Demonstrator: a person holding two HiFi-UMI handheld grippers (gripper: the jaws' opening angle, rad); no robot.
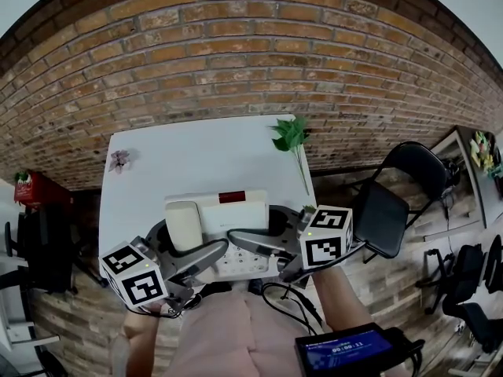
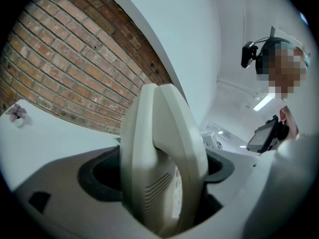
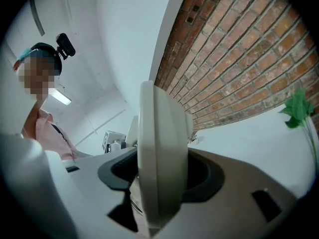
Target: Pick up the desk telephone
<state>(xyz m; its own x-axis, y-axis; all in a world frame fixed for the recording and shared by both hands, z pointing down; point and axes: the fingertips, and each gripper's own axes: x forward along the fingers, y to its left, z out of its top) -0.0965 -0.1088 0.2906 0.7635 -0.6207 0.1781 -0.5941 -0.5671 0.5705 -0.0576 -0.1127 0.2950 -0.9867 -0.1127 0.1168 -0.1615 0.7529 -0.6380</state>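
The cream desk telephone (image 1: 228, 207), with its handset (image 1: 182, 225) on the left side and a dark red strip on top, hangs over the near end of the white table (image 1: 157, 159). My left gripper (image 1: 192, 247) clamps its left edge and my right gripper (image 1: 259, 230) clamps its right edge. In the left gripper view the telephone (image 2: 159, 158) stands edge-on, squeezed between the two jaws of the left gripper (image 2: 160, 183). The right gripper view shows the same: the telephone (image 3: 159, 153) sits pinched in the right gripper (image 3: 158, 183).
A green leafy sprig (image 1: 292, 136) lies at the table's far right and a small pink flower (image 1: 119, 159) at its far left. A brick wall (image 1: 236, 61) rises behind. A black chair (image 1: 397, 199) stands to the right, and a small screen device (image 1: 342, 350) is near my right arm.
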